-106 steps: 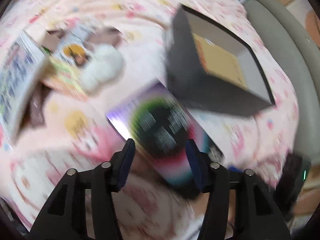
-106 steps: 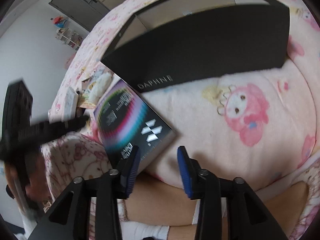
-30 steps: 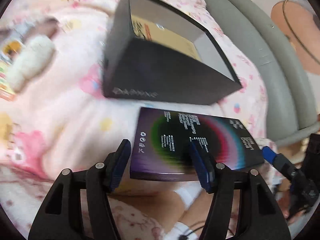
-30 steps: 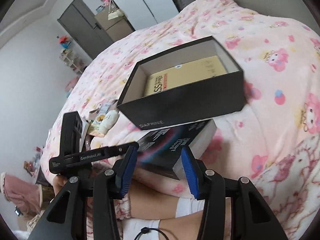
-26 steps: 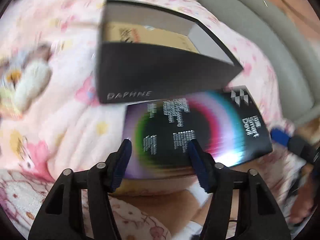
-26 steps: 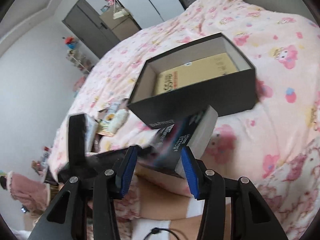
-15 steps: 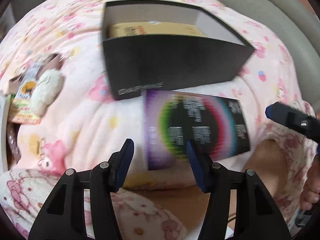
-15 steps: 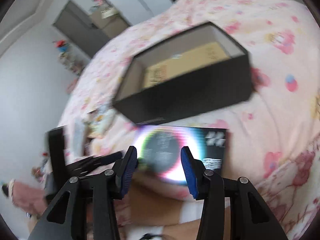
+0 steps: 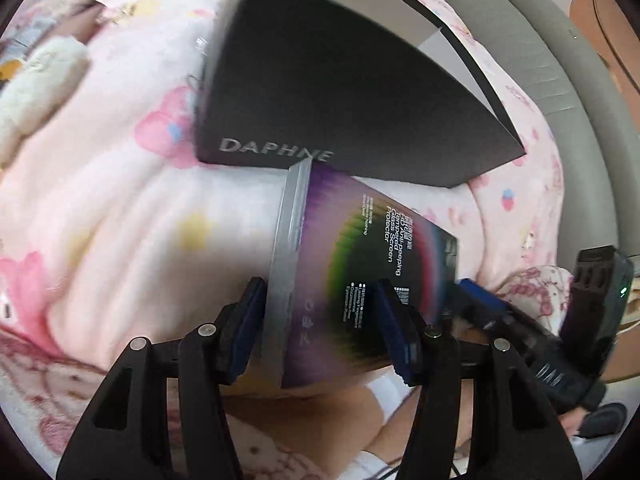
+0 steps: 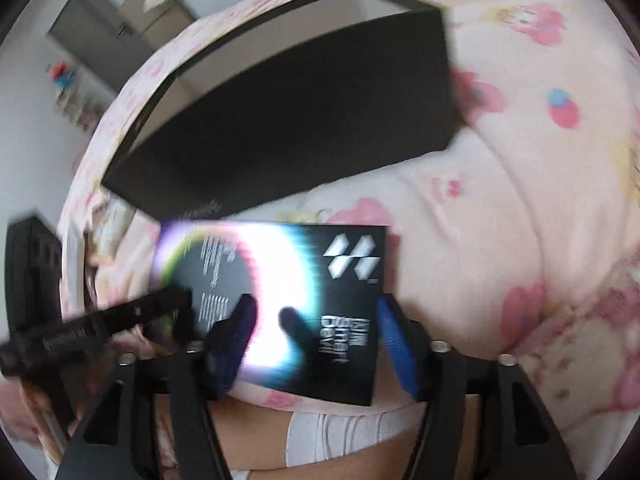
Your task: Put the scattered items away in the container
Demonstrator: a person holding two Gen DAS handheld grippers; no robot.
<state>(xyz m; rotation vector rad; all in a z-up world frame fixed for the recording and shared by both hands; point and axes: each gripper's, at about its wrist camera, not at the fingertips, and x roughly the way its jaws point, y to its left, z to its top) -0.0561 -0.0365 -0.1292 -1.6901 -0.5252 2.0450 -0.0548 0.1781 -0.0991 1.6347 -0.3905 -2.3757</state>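
Left claw [image 9: 320, 324] spread wide round the shiny flat box [image 9: 360, 272], maybe not squeezing yet (too blurry). Right claw [image 10: 314, 340] spread too. Squeeze, lift high, drop into black box [image 9: 340, 92] just behind.

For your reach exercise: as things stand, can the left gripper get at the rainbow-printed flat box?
Probably yes: the left gripper is open with the flat box between its fingers, nothing in between. Whether the pads touch is unclear.

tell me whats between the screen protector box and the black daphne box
Nothing lies there. In the left wrist view the screen protector box has its far edge up against the DAPHNE box; the right wrist view shows only a sliver of pink blanket there.
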